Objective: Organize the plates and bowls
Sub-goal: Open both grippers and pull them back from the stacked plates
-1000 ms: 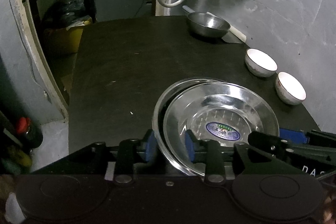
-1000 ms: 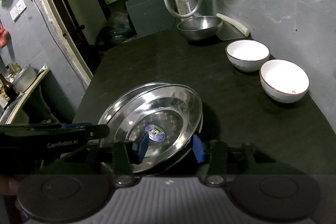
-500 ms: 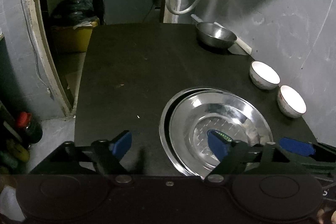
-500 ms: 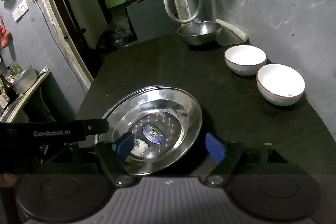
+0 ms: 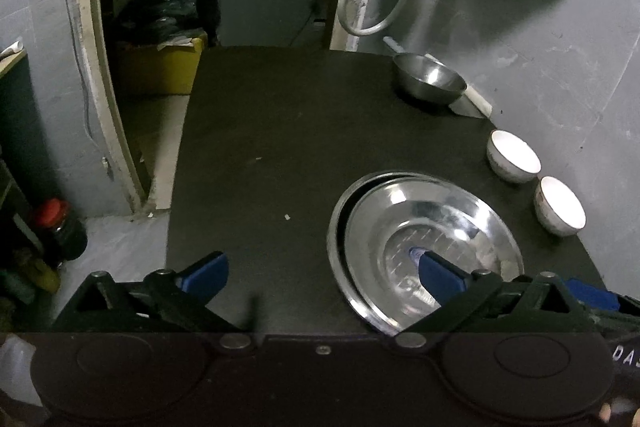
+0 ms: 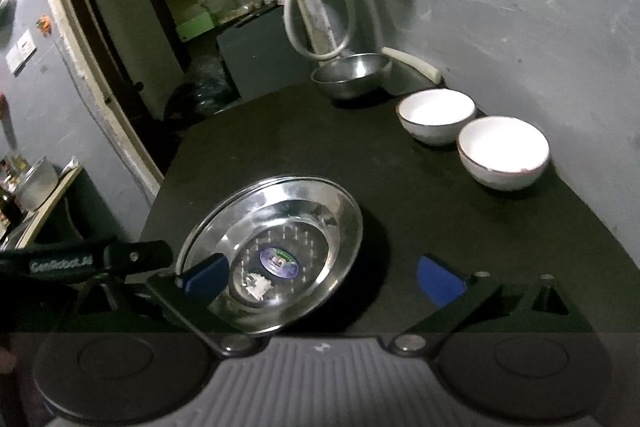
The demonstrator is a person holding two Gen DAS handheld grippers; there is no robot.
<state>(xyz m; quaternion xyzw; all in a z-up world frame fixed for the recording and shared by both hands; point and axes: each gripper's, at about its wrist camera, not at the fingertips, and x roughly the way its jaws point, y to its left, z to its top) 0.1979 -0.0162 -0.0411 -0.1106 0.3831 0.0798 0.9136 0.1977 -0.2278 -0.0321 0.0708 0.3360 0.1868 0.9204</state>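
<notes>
Resting near the front edge of the tabletop (image 5: 280,131): two steel plates (image 5: 424,247), one nested in the other, the upper slid a little right so the lower rim shows on the left. Judged done: plates stacked. Left to do, by the look of it: two white bowls (image 6: 468,135) side by side at the right edge, unstacked, and a steel bowl (image 6: 352,75) apart at the far end. Left tongs (image 5: 320,275) spread wide, empty, right blade over the plates. Right tongs (image 6: 320,277) likewise wide, gripping nothing.
</notes>
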